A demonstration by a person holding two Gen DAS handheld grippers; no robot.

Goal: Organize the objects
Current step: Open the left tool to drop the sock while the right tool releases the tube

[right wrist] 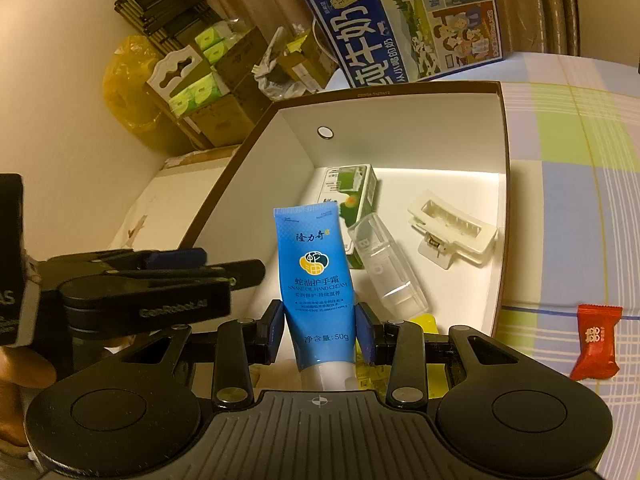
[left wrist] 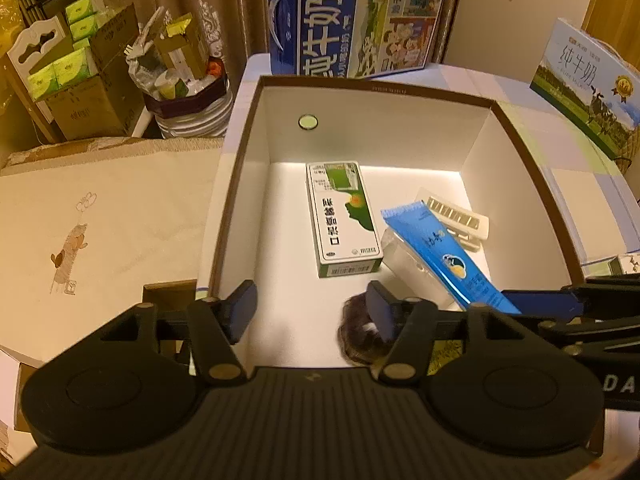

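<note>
Checked cloth (right wrist: 568, 184) in blue, green and white covers the surface where a white-lined box (left wrist: 400, 128) with a brown rim sits; milk cartons (left wrist: 352, 16) stand behind it and tissue packs are stacked at the far left. Both grippers tilt down over the box's near edge. The right gripper (right wrist: 320, 330) is clenched on a blue hand-cream tube (right wrist: 316, 280), its blue pads pressing the tube's lower sides, cap toward the camera and crimped end pointing up and away over the box. The left gripper (left wrist: 314, 312) hangs beside it with its jaws spread and nothing between them; a dark fuzzy object (left wrist: 362, 336), blurred, lies on the box floor just by its right finger. Inside the box a green-and-white carton (left wrist: 342, 220) lies flat near the middle, a clear plastic case (right wrist: 384, 268) lies just to its right, and a cream hair claw (right wrist: 452, 232) rests farther right. A red candy (right wrist: 596, 340) lies on the cloth outside the box.
</note>
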